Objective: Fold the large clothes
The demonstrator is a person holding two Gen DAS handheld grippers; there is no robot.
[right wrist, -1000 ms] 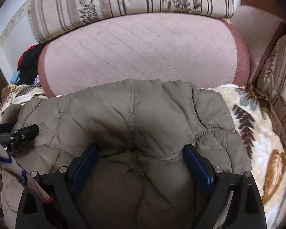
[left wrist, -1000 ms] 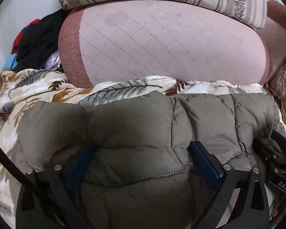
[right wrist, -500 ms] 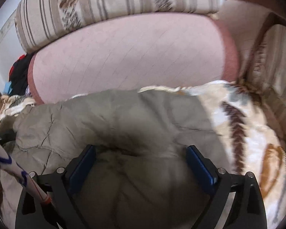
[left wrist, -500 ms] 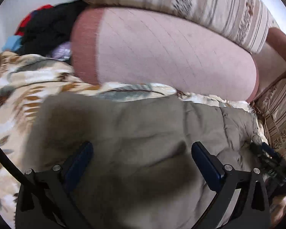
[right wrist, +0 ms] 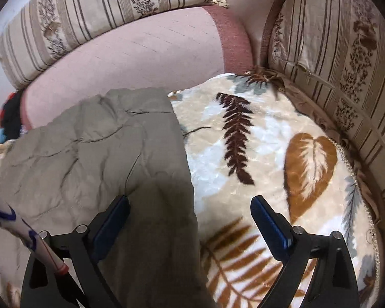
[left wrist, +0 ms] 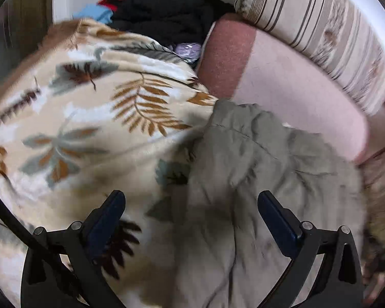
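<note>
An olive-grey quilted jacket (left wrist: 264, 179) lies folded on a leaf-patterned blanket (left wrist: 89, 118). My left gripper (left wrist: 191, 213) is open and empty, hovering over the jacket's left edge, straddling jacket and blanket. In the right wrist view the jacket (right wrist: 95, 154) fills the left half. My right gripper (right wrist: 190, 218) is open and empty over the jacket's right edge, its right finger above the blanket (right wrist: 269, 154).
A pink quilted bolster (right wrist: 131, 59) lies behind the jacket, with a striped cushion (right wrist: 102, 7) above it. Another striped cushion (right wrist: 341, 59) stands at the right. A pile of black, red and blue clothes (left wrist: 156, 12) sits at the far left.
Both grippers have lifted off the jacket and swung outward, the left to the left edge, the right to the right edge. More blanket shows in both views.
</note>
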